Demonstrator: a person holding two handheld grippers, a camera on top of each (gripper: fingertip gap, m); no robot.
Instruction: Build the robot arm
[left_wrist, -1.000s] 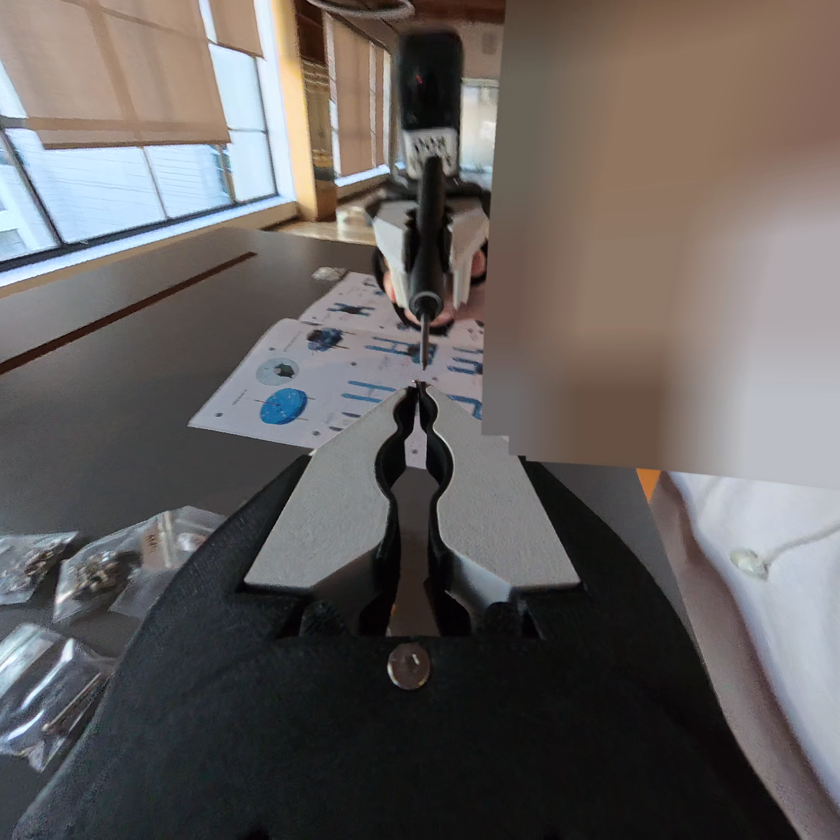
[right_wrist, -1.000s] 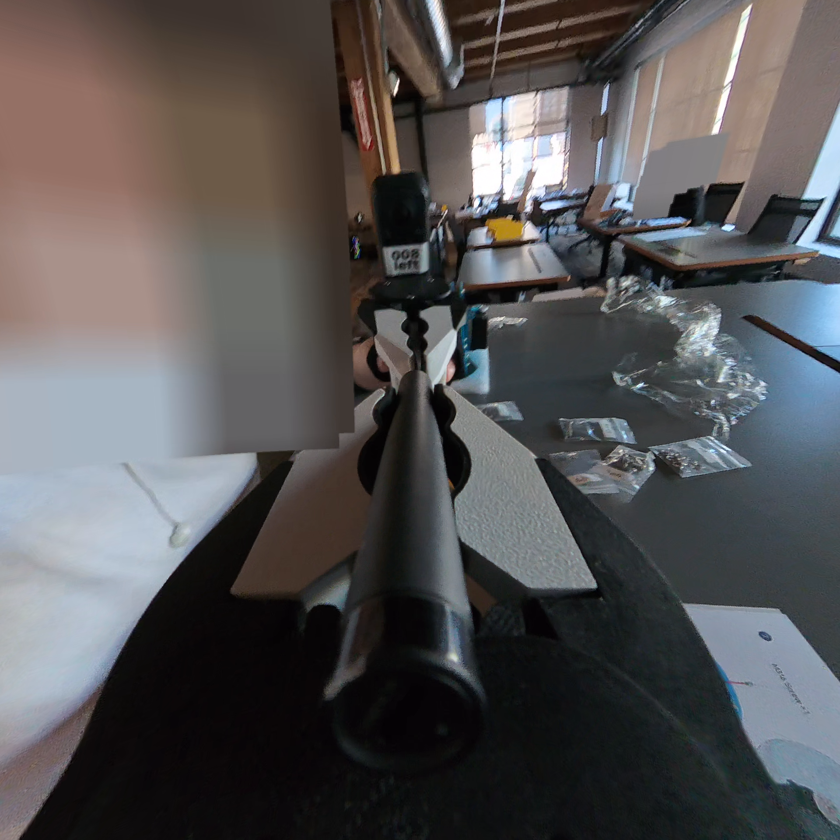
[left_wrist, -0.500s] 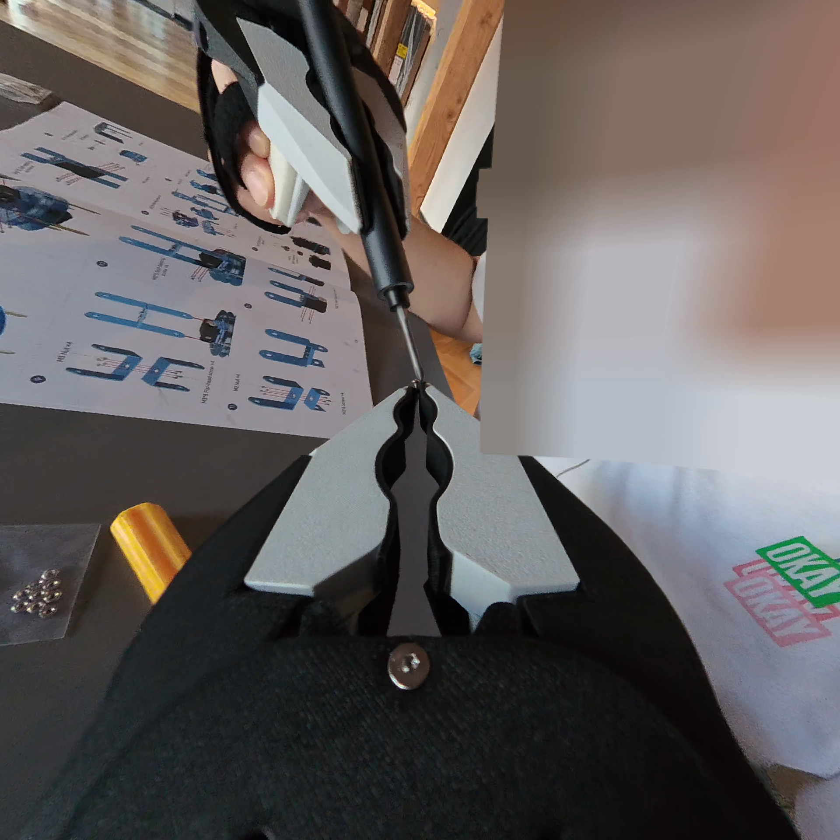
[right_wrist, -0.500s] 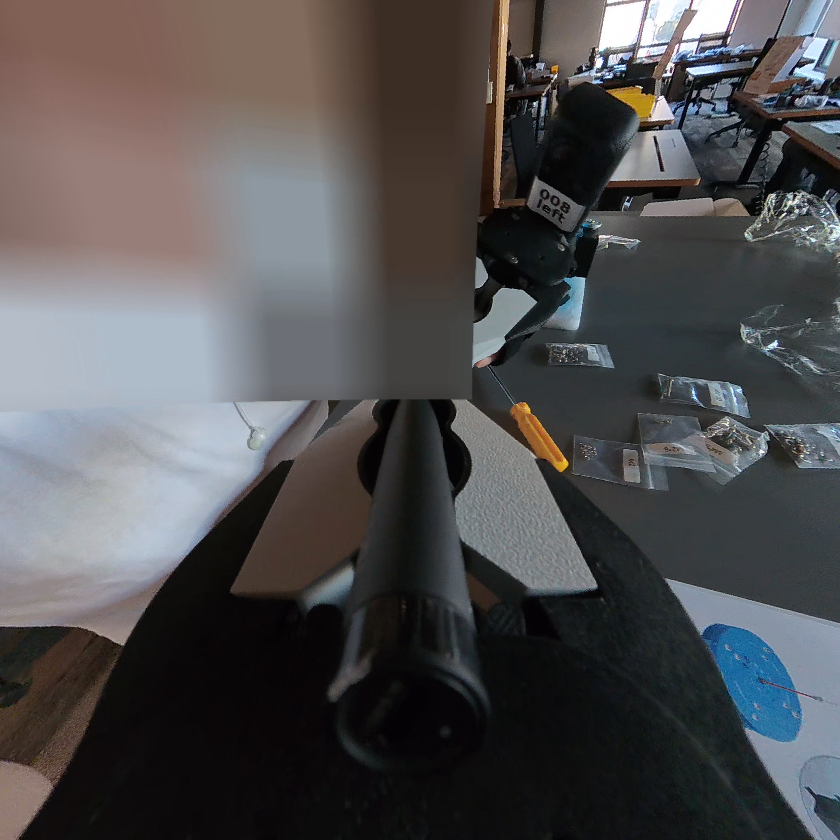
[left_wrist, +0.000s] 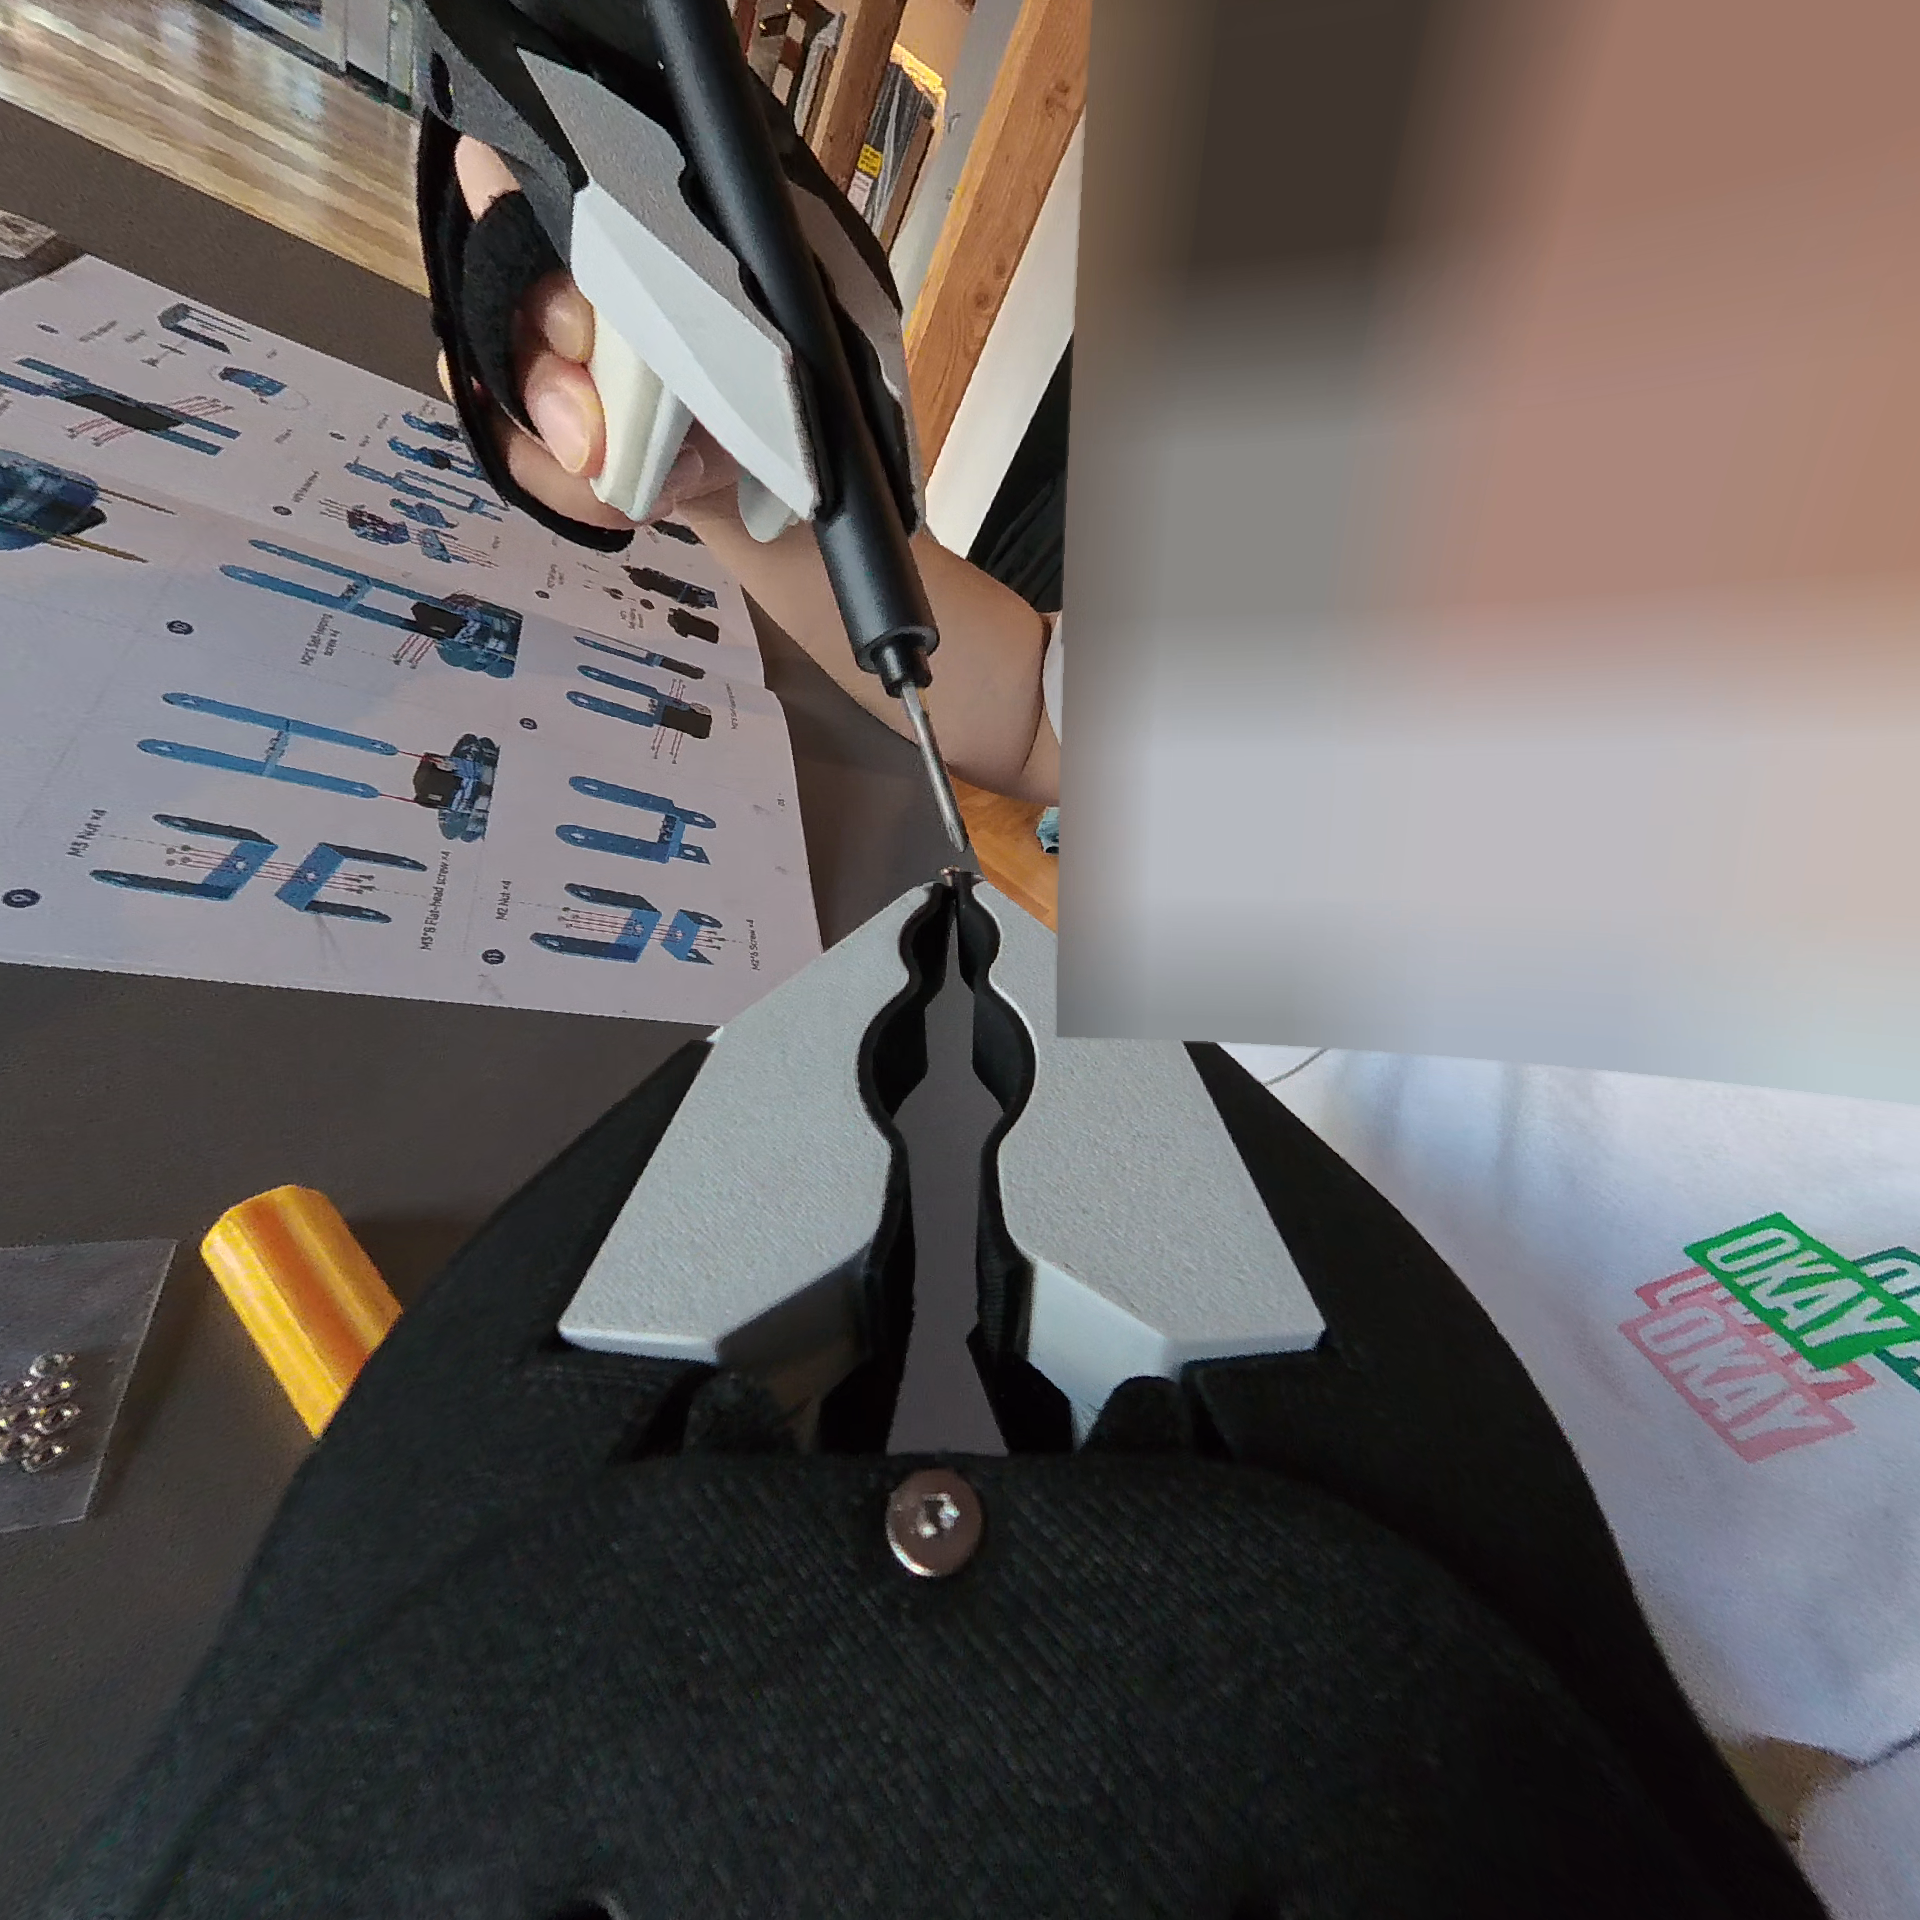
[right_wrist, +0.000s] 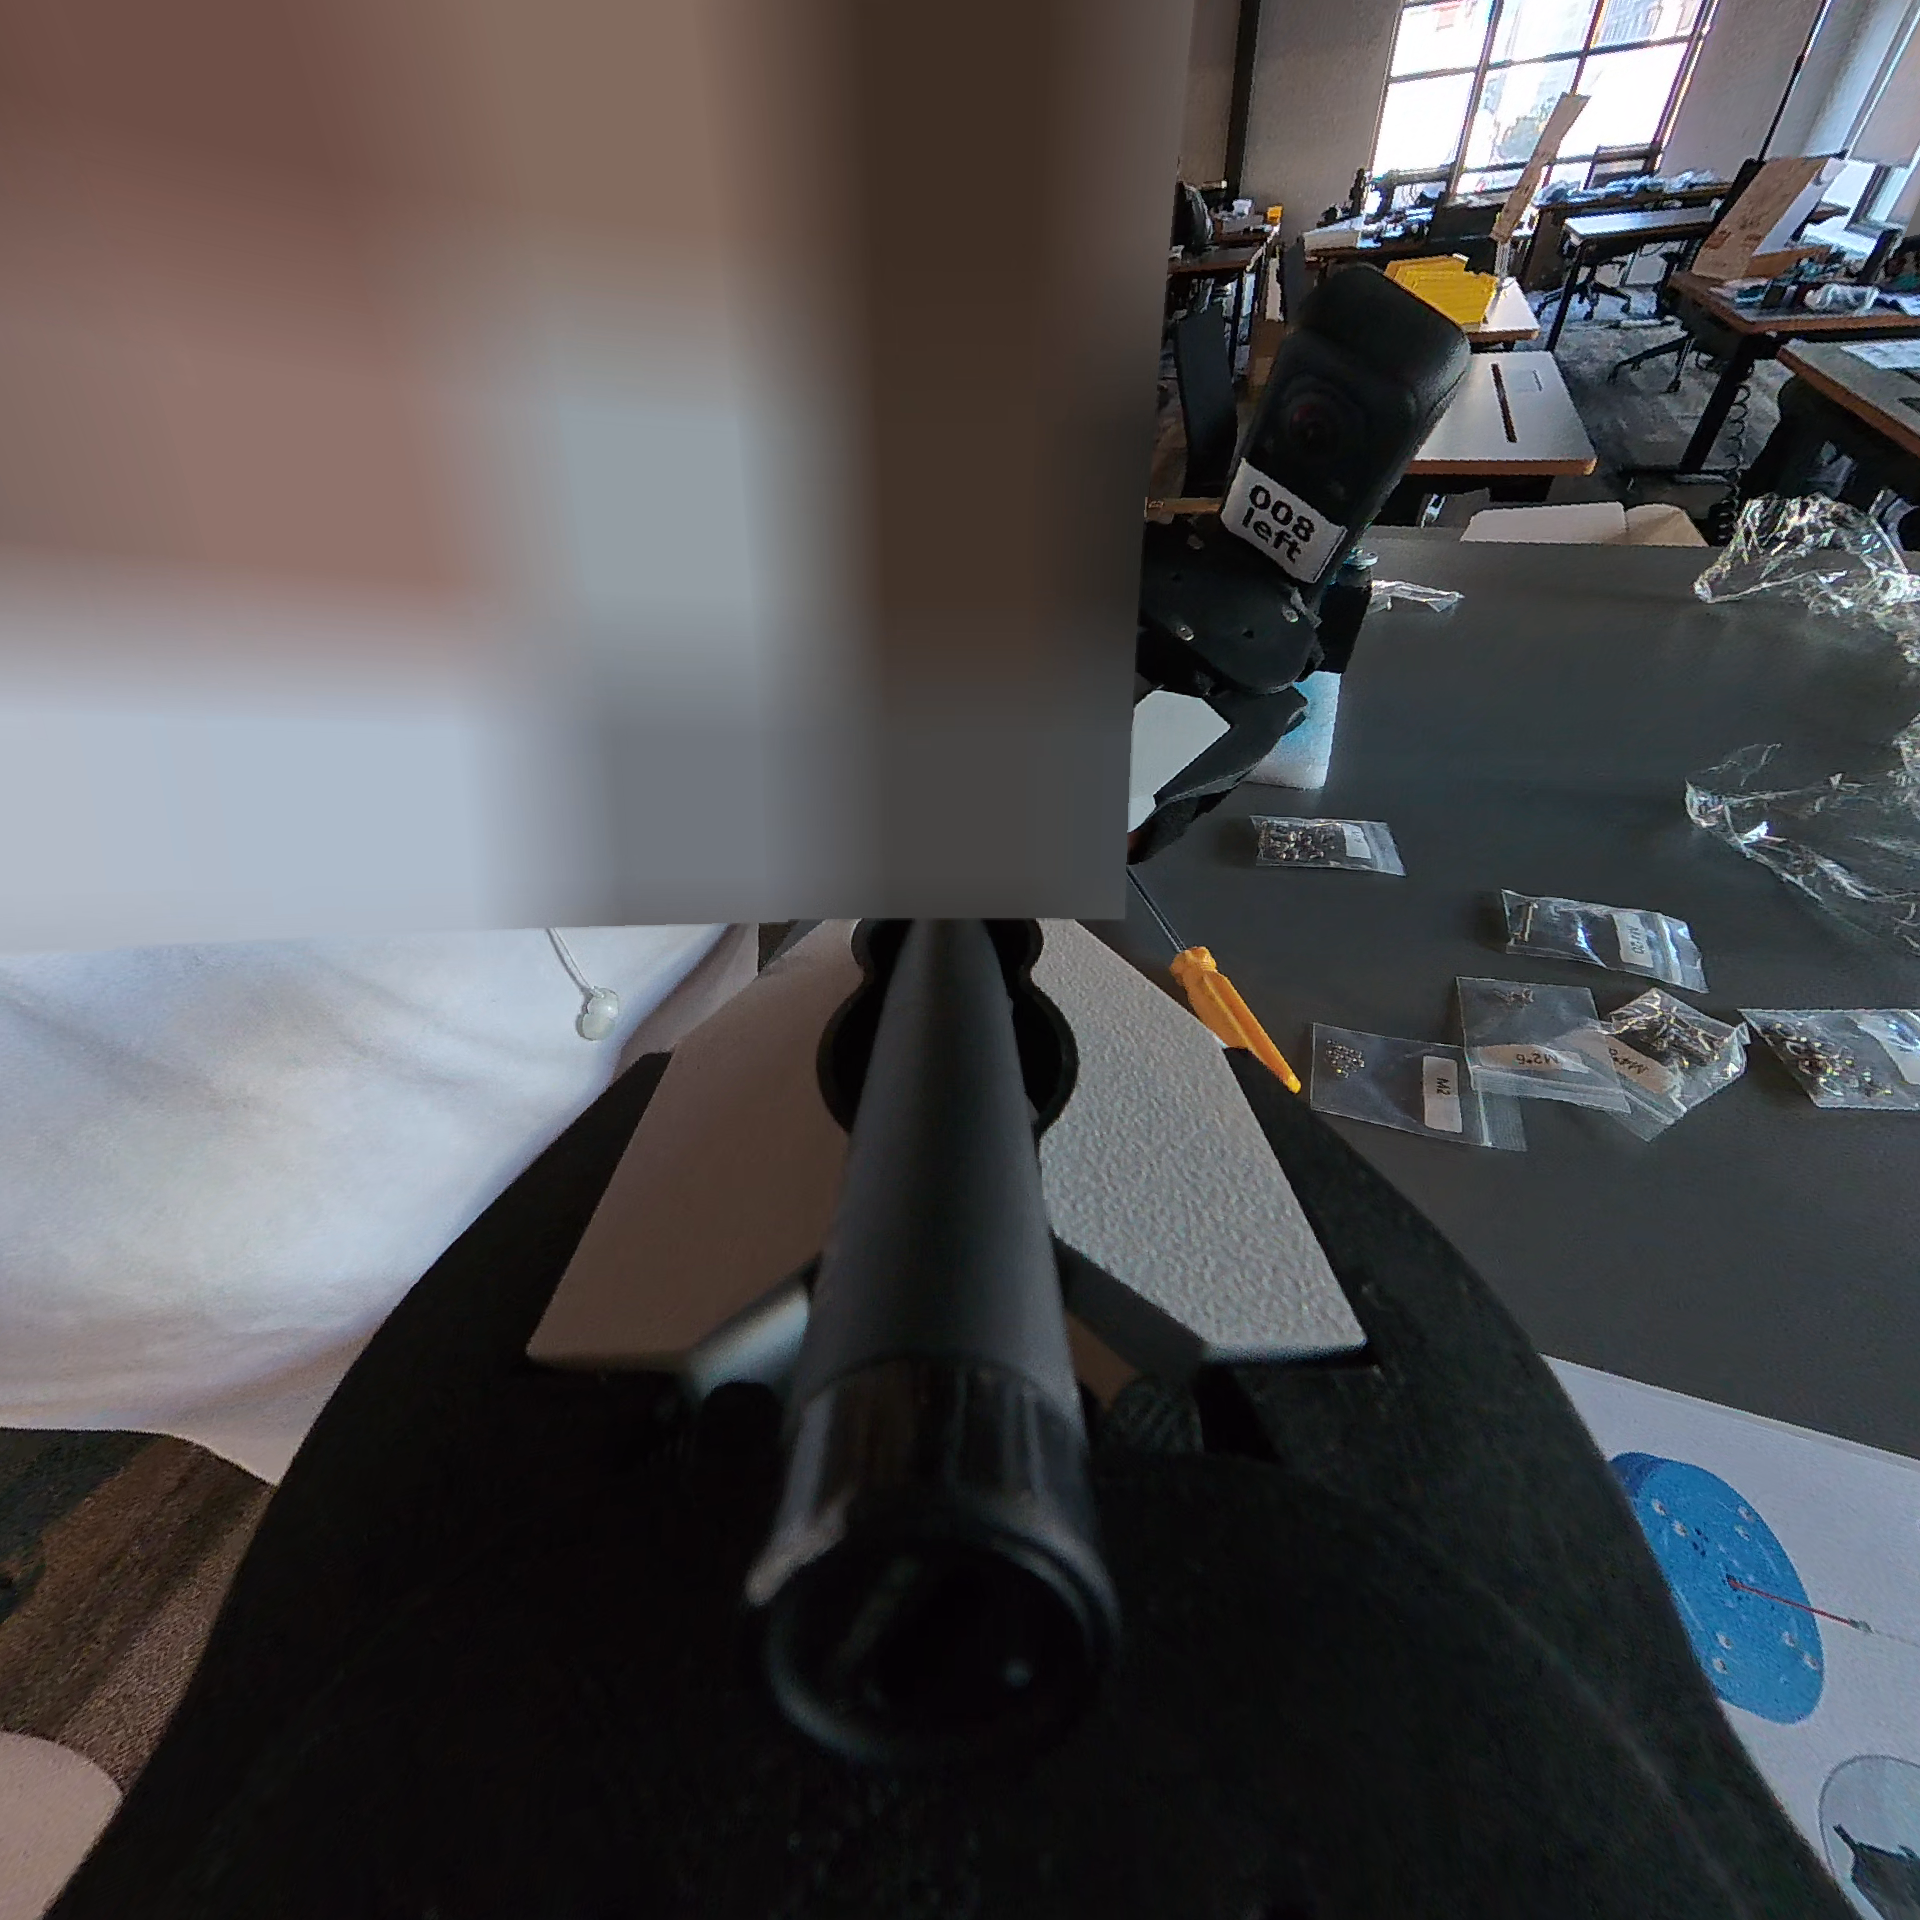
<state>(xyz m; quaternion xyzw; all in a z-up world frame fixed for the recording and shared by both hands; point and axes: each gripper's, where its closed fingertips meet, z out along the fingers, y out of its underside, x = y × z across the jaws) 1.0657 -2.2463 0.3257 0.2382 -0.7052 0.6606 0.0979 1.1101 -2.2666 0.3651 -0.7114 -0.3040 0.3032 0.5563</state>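
Note:
My left gripper is shut, and its tips pinch a tiny metal screw that points up out of them. My right gripper is shut on a black screwdriver that runs forward along its fingers. Its front end is hidden behind the blurred patch. In the left wrist view the right gripper comes down from the upper left with the black screwdriver. The thin bit ends just above the screw. The left gripper shows past the patch in the right wrist view.
A printed assembly sheet lies on the dark table. An orange-handled screwdriver and several small bags of screws lie beside it, with crumpled clear plastic farther off. A person in a white shirt is close by. Tip to tip, the grippers are about 7 centimeters apart.
Both grippers have tilted down and swung from the window and room views toward the table edge and the person. The screwdriver bit stays just above the left gripper's tips.

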